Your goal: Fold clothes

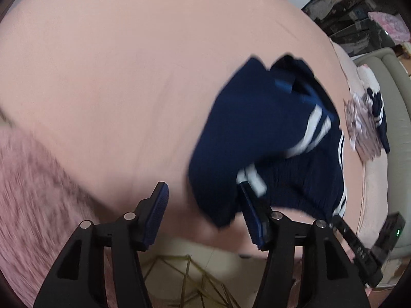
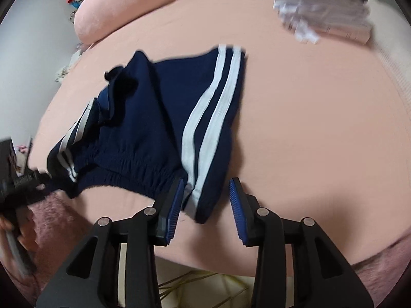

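Place: a home bedroom.
Bed (image 2: 308,118): pink sheet spreading ahead of the fingers.
Pillow (image 2: 123,7): pink, far beyond them.
Clothes pile (image 2: 323,20): beyond, rightward.

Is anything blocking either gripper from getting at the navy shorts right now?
Nothing visible does. The navy shorts lie on the bare pink sheet. The right gripper is open with the waistband corner between its jaws; the left gripper is open at the other corner. The folded pile lies well away.
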